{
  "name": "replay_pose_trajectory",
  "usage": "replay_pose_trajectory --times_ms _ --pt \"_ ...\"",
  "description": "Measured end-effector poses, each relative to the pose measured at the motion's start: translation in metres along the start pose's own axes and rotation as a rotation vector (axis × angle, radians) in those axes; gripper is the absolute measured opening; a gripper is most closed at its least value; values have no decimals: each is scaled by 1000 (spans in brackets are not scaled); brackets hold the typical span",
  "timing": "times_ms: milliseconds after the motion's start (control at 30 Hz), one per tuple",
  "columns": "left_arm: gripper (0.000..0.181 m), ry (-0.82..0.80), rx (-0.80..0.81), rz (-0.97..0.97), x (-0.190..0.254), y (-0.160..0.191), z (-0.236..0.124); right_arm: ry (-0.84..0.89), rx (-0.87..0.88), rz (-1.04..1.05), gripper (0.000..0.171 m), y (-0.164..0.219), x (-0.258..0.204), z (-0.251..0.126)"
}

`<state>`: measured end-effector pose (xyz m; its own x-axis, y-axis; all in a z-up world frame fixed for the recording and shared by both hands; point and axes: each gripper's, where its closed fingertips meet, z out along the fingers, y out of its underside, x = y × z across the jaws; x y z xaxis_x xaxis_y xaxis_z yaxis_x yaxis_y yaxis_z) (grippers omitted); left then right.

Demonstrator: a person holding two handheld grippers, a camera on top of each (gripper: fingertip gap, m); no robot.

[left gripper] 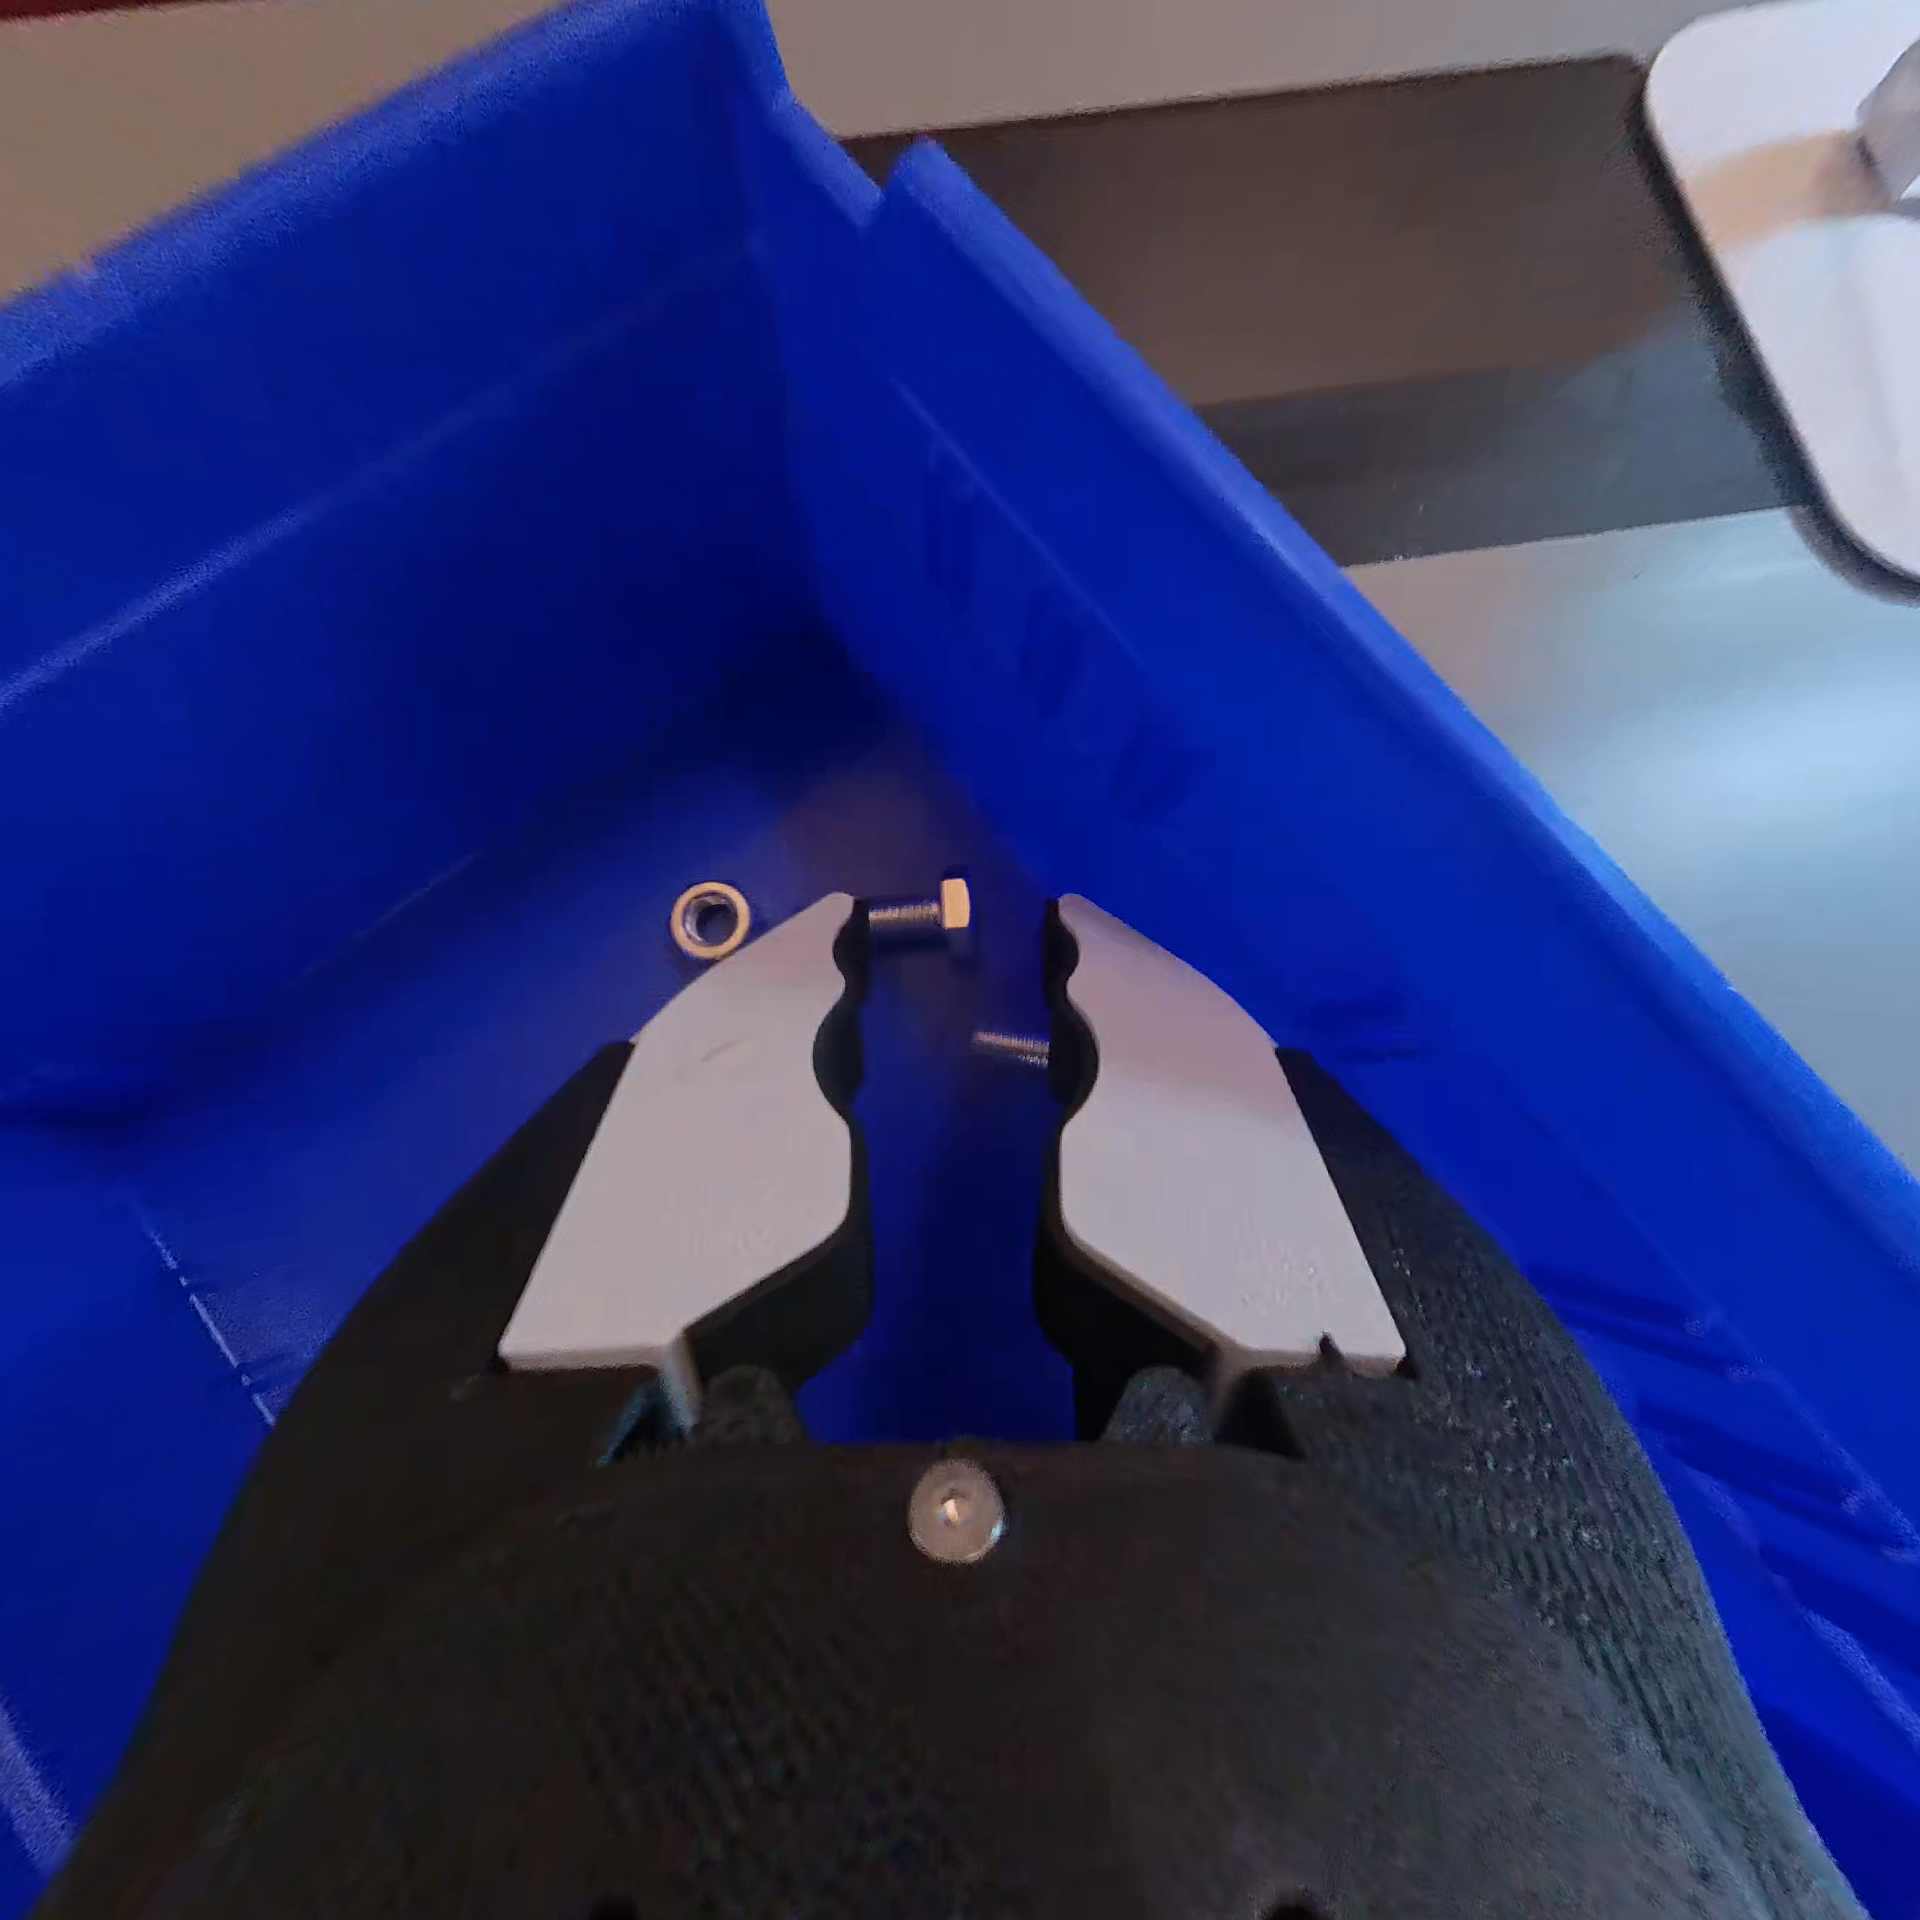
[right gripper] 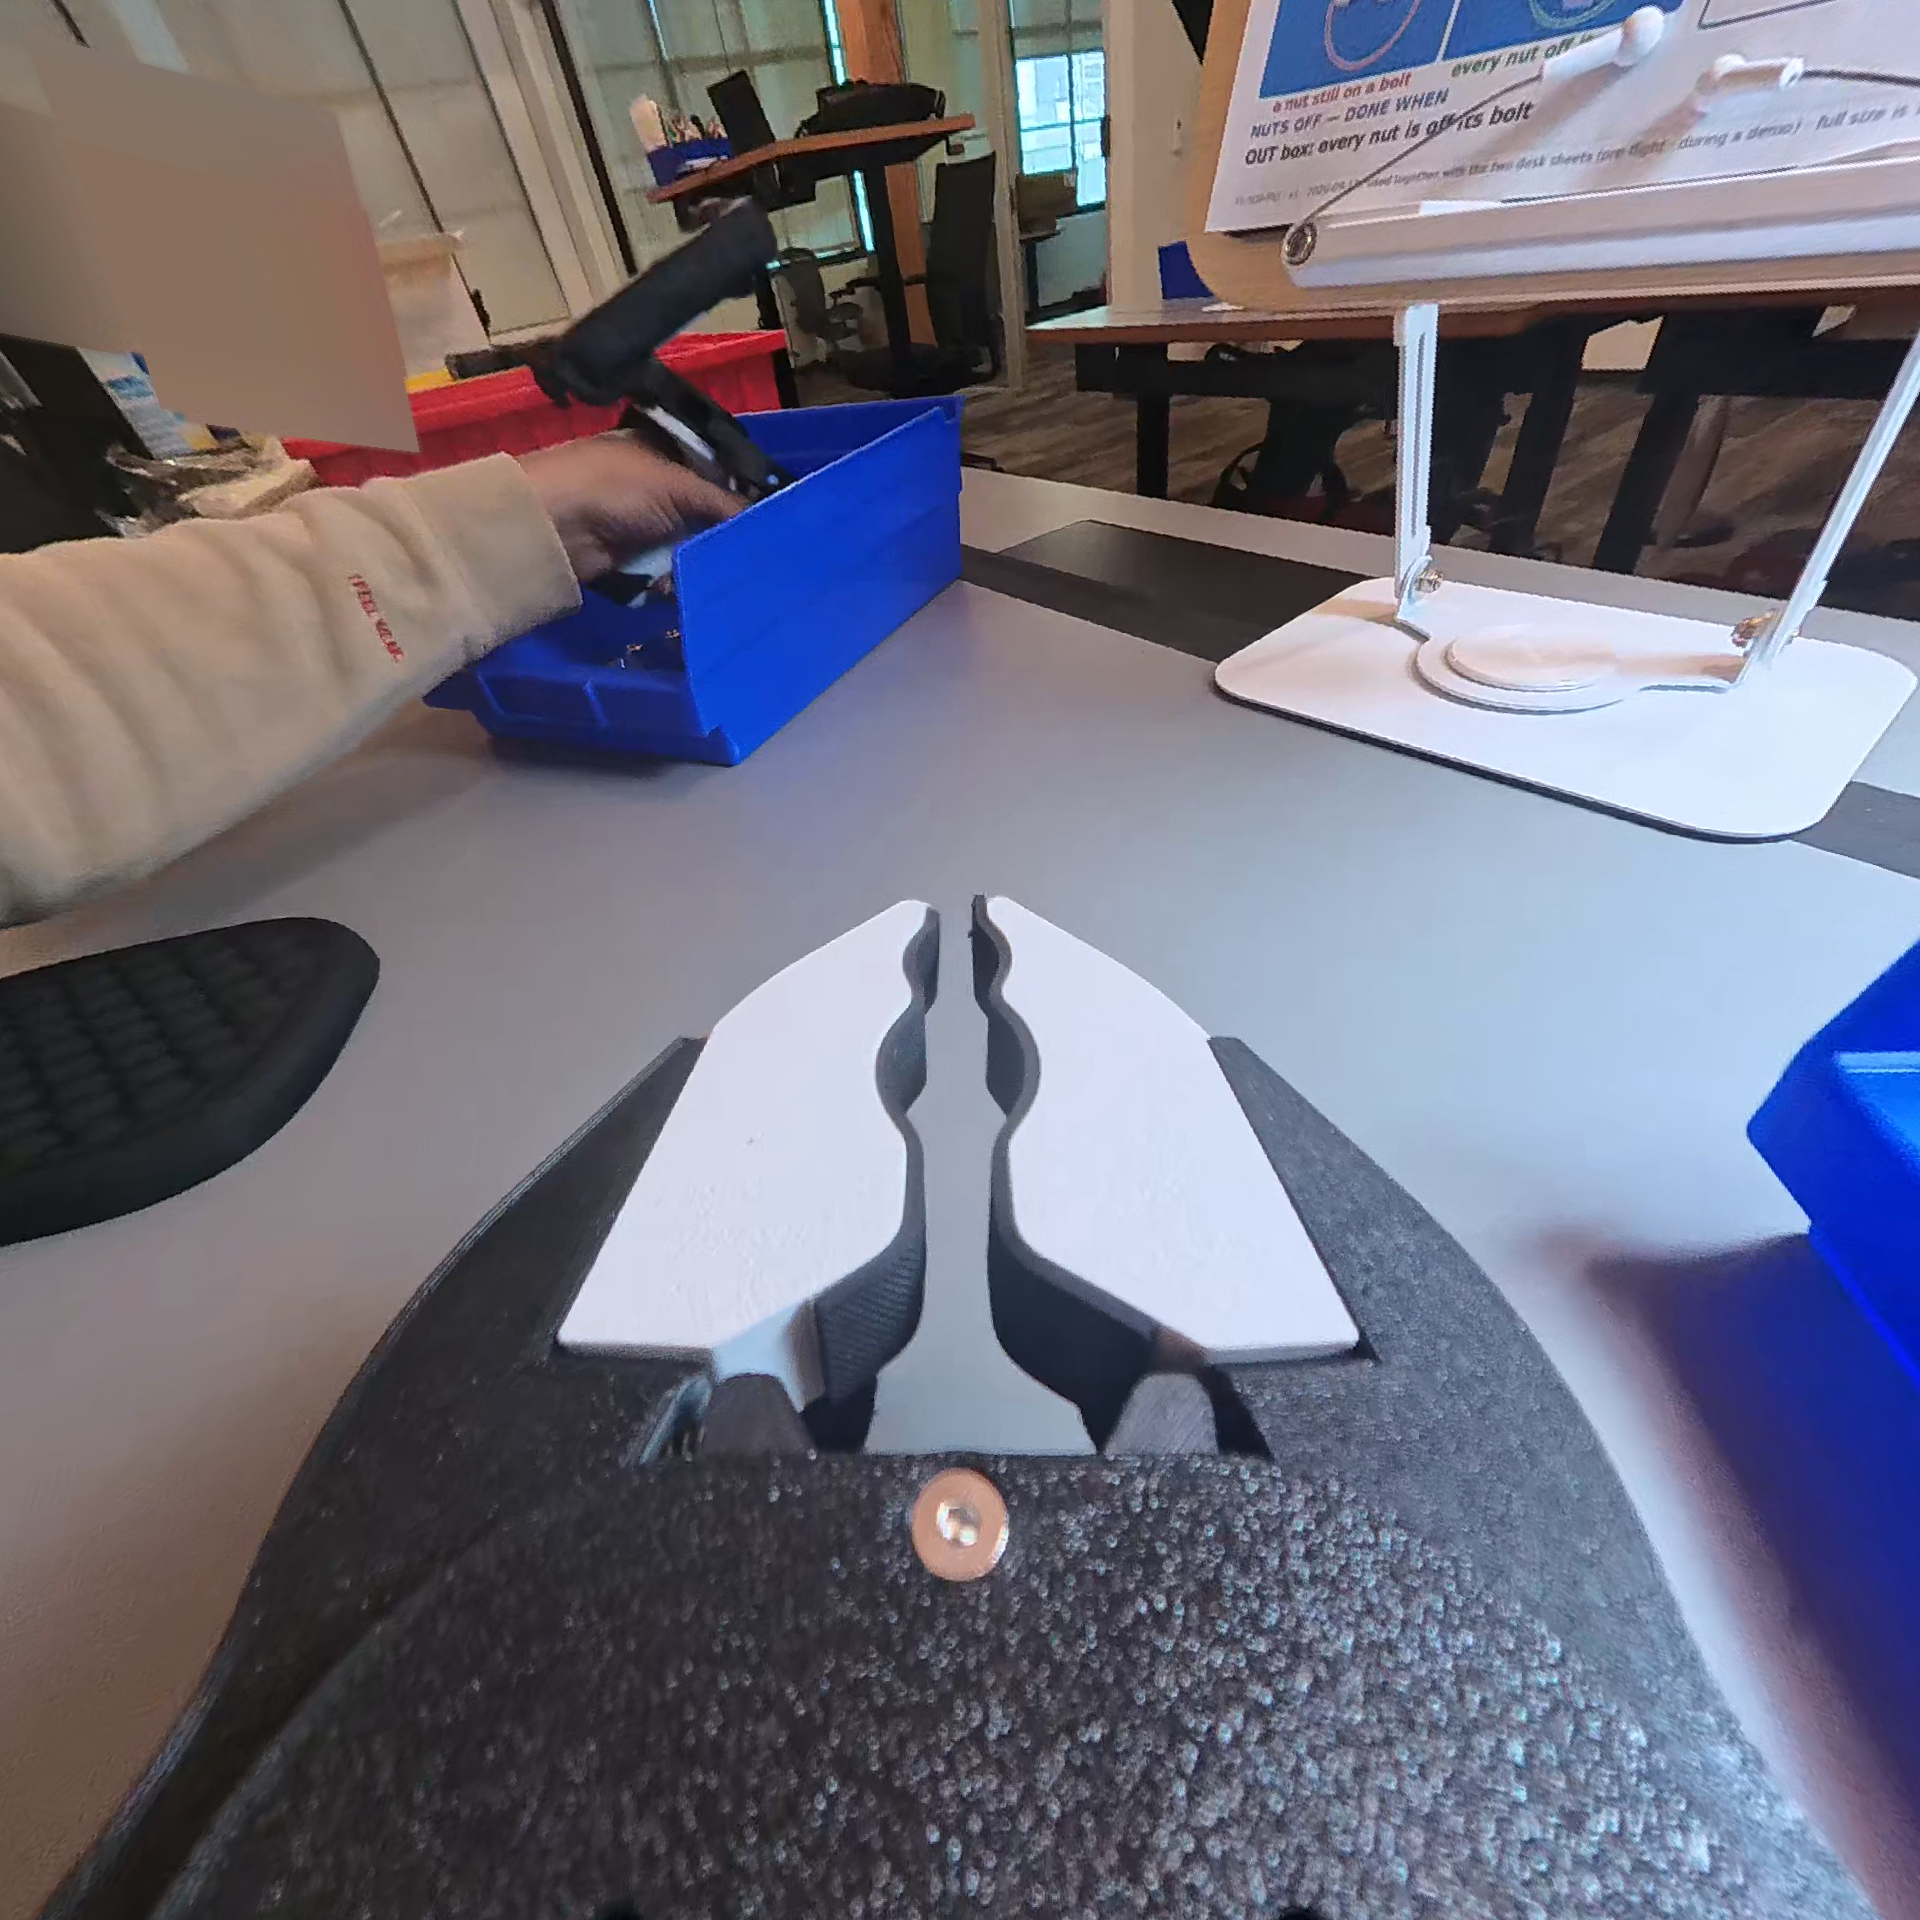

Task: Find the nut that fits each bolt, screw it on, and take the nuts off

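My left gripper is open and empty, low inside a blue bin, near its far corner. A hex-head bolt lies on the bin floor just past the left fingertip. A thinner bolt lies against the inner side of the right finger, its head hidden. A silver nut lies on the bin floor to the left of the fingers. My right gripper is shut and empty, hovering over the grey table. In the right wrist view the left gripper reaches into the same blue bin.
A white stand holding an instruction sheet stands at the table's right back. A second blue bin is at the right edge. A black mesh pad lies at the left. A red bin sits behind the blue one. A person's cream sleeve crosses the left. My right fingertips sit around 45 cm from my left ones. My left tips are roughly 4 cm from the silver nut.
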<state>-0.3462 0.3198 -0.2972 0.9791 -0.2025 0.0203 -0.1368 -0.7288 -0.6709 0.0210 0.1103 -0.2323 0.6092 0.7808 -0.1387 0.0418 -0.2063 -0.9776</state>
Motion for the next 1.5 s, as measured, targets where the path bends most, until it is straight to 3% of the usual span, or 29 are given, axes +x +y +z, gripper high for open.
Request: replay_pose_trajectory --times_ms 100,200,367,533,700,867,1033,1167,1233,1367,1500 --pt "30 -43 -53 37 -4 7 12 -4 -14 -23 6 2 -2 2" --pt "11 -52 -42 83 -4 3 15 -4 -28 -47 6 5 -4 3" --pt "8 -132 11 241 -8 3 -7 24 -38 -78 6 7 1 1" --pt "7 -227 359 466 26 -29 -88 12 -22 -41 6 7 1 2" --pt "7 -260 784 862 144 -33 -189 -191 8 81 21 -10 -38 15" --pt "6 -99 1054 1164 275 19 -235 -537 97 291 36 -52 -90 15" --pt "6 111 1177 1327 350 78 -244 -779 97 449 44 -58 -109 3" --pt "6 232 1183 1388 368 107 -240 -999 38 581 26 -46 -126 -12" --pt "6 281 1200 1389 371 114 -241 -978 24 548 10 -37 -127 -9" --pt "7 389 1186 1331 368 119 -242 -973 22 545 9 -34 -128 -8" --pt "12 638 1185 1036 355 105 -258 -851 85 471 9 -38 -113 -5"
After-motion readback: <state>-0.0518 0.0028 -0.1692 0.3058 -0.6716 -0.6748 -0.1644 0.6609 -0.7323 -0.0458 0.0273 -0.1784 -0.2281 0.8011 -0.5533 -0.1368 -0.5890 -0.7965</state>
